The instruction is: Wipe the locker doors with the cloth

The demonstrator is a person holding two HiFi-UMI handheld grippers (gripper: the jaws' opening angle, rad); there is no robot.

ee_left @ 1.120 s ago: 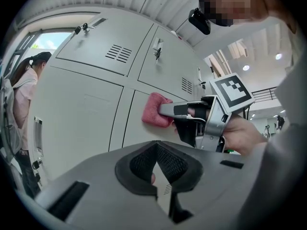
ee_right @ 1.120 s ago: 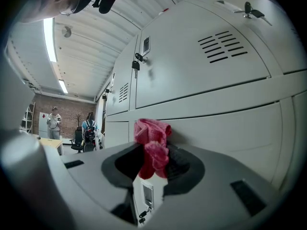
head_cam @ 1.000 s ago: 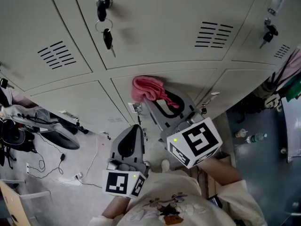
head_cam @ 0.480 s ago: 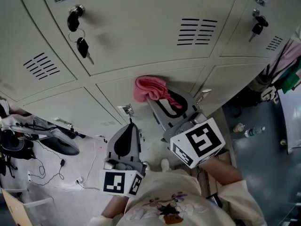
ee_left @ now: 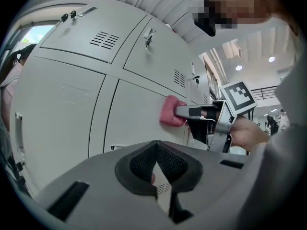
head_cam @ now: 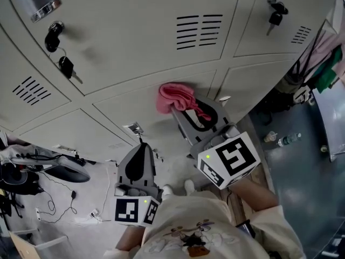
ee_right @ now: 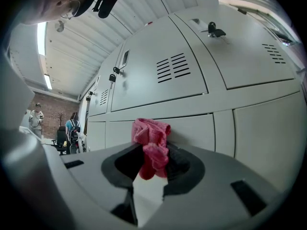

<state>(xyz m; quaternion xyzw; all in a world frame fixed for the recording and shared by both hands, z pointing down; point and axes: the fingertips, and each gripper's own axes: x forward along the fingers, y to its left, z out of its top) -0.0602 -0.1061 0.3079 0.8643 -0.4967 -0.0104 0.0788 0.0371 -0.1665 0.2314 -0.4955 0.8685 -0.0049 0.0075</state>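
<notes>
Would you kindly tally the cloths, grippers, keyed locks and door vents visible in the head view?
pink cloth: 1
grippers, left gripper and right gripper: 2
keyed locks: 2
door vents: 3
total: 8

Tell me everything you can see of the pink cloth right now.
The pink cloth looks like soft, towel-like fabric, bunched into a crumpled wad. One fold is clamped between the jaws of the right hand-held gripper. The loose bunch bulges past the jaw tips and sits against a pale grey locker door in the lower row, just below the seam under the vented door. Nothing else touches it.
</notes>
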